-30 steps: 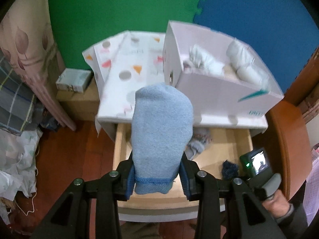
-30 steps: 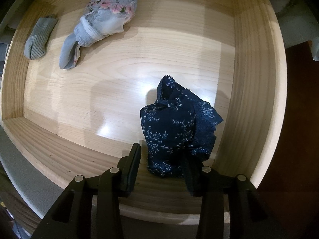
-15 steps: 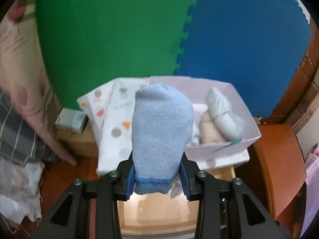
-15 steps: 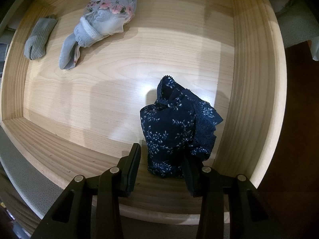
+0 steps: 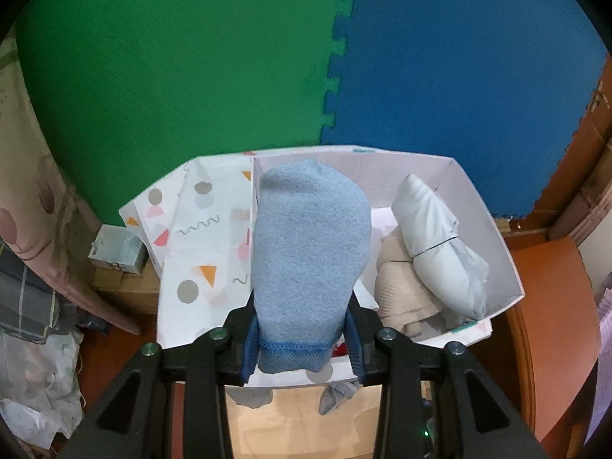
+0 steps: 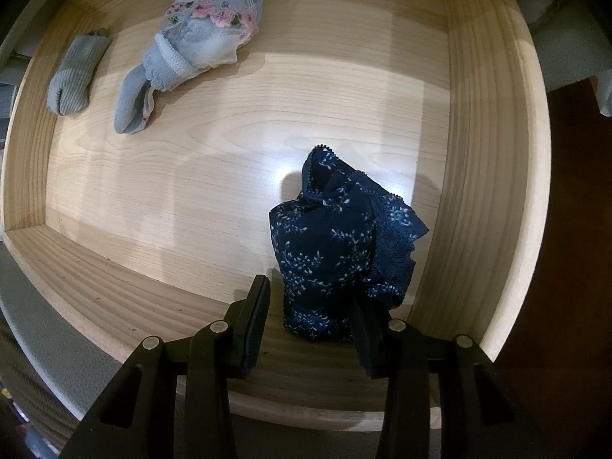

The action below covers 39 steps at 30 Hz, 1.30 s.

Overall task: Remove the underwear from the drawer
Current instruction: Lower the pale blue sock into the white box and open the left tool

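Left gripper (image 5: 302,348) clamped on light-blue folded underwear (image 5: 306,260) above the white box (image 5: 493,229), right gripper (image 6: 310,325) parted in the wooden drawer (image 6: 485,153) — navy floral underwear (image 6: 332,252) between the pads, touching only the right one.

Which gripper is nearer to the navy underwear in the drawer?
Right. The right gripper straddles the navy underwear inside the drawer; the left gripper holds a blue cloth above the white box.
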{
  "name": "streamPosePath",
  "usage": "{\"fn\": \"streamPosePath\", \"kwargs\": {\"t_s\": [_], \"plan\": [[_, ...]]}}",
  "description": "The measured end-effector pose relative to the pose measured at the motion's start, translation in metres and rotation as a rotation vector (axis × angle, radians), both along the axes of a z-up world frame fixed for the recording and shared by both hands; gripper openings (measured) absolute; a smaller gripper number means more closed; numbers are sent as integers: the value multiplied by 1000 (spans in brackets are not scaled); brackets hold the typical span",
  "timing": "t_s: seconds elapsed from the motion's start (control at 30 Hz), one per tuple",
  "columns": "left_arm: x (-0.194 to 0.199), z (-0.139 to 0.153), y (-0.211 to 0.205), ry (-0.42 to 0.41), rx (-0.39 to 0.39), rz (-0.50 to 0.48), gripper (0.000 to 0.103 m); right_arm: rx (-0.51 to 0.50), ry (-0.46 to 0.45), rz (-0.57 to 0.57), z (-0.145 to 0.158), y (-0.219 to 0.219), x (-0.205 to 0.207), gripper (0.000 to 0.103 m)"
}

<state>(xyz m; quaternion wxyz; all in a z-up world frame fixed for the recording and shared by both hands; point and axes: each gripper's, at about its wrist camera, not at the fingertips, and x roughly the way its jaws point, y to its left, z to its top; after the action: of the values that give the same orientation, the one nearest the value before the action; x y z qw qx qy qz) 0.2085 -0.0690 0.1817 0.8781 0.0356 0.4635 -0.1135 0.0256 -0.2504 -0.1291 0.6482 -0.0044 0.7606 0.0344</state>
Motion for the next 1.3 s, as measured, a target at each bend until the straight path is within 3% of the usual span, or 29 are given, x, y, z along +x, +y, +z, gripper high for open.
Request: {"fn": "streamPosePath", "kwargs": {"t_s": [0.3,0.6,0.9,1.3], "plan": [[9,-44,-14,70,40,3,37,5,1,1,0,-2,0,42],[14,-55,-12,77,51,18,42,5,1,1,-1,-2,0,42],[5,-43,-16,46,89,-12,44,5,1,2,0,-3,0,43],[-28,-10,6,-28,75,-31,45,4,0,3,-2,-3,1,43]]}}
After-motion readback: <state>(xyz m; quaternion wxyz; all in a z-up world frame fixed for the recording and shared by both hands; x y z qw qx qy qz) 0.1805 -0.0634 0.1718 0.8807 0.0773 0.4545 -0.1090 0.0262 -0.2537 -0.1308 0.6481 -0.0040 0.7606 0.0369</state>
